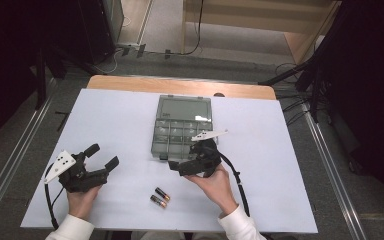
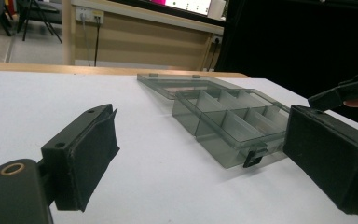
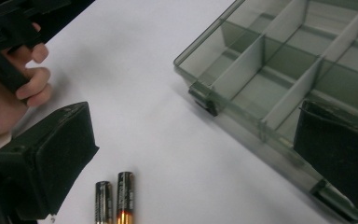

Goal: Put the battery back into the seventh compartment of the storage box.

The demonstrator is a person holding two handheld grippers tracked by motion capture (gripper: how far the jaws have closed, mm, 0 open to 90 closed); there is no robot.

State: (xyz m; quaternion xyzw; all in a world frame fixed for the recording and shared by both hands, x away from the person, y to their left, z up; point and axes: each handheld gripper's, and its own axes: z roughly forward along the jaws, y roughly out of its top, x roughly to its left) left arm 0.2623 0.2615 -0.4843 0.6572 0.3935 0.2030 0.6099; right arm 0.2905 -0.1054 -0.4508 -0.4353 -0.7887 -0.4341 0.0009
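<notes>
Now both claws spread wide and empty: right claw (image 1: 176, 165) near batteries (image 1: 160, 197), left claw (image 1: 102, 156) apart.

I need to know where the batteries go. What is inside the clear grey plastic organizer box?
The compartments of the clear grey plastic organizer box look bare. The right gripper covers its near right corner in the high view.

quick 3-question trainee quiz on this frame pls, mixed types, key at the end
1. True or false: the organizer box has its lid open.
2. How many batteries lie on the table?
3. The right gripper is: A) shut on a battery B) open, holding nothing C) inside a compartment.

Key: 1 true. 2 two, side by side, near the person's edge. 3 B.
</notes>
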